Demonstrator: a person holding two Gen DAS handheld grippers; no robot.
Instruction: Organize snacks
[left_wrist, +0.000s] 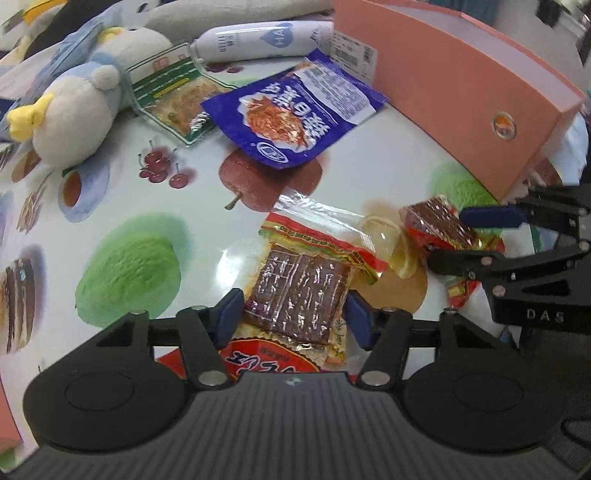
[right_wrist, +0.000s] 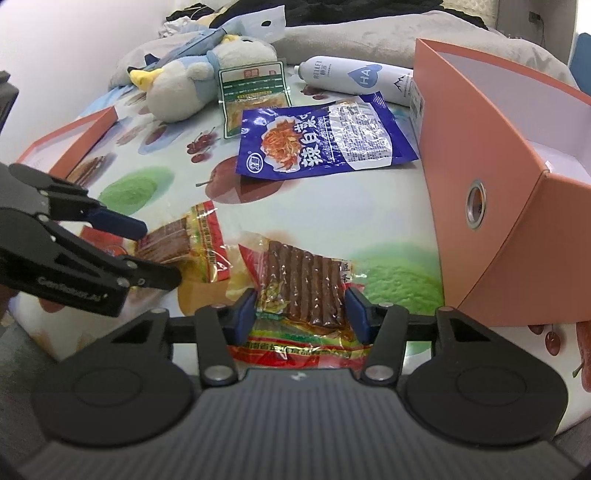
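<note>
Two red-and-yellow packets of brown dried tofu lie on the fruit-print tablecloth. My left gripper (left_wrist: 295, 315) stands with its blue pads on both sides of one packet (left_wrist: 301, 291), touching its edges. My right gripper (right_wrist: 301, 310) likewise straddles the other packet (right_wrist: 304, 291), which also shows in the left wrist view (left_wrist: 439, 225). Both packets rest on the table. A blue snack bag (right_wrist: 321, 138) and a green-labelled clear pouch (right_wrist: 253, 98) lie farther back. An open pink box (right_wrist: 491, 192) stands at the right.
A plush penguin (right_wrist: 188, 86) and a white bottle (right_wrist: 354, 79) lie at the back of the table. A pink lid (right_wrist: 70, 136) lies at the far left. A grey cushion is behind the bottle. The table's near edge is close under my right gripper.
</note>
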